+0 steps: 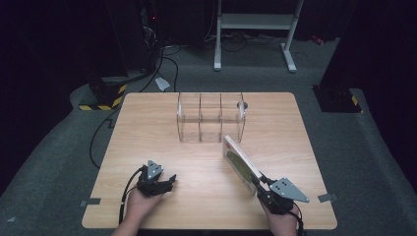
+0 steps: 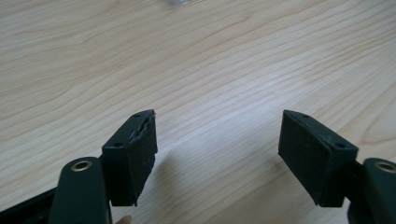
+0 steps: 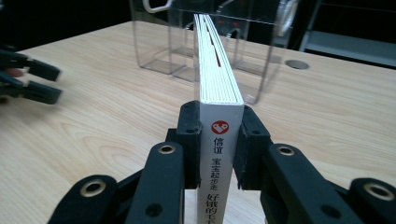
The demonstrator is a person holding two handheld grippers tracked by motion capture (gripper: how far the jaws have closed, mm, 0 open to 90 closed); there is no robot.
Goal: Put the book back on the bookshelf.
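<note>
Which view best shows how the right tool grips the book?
The right gripper view: the right tool is clamped on the book at its spine, pages up. The high view shows the book small, angled toward the clear organizer.

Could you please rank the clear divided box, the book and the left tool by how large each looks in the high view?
Largest to smallest in the high view:
1. clear divided box, standing at the far middle of the table
2. book, clamped in the right tool
3. left tool, which looks clearly smaller than the book
</note>
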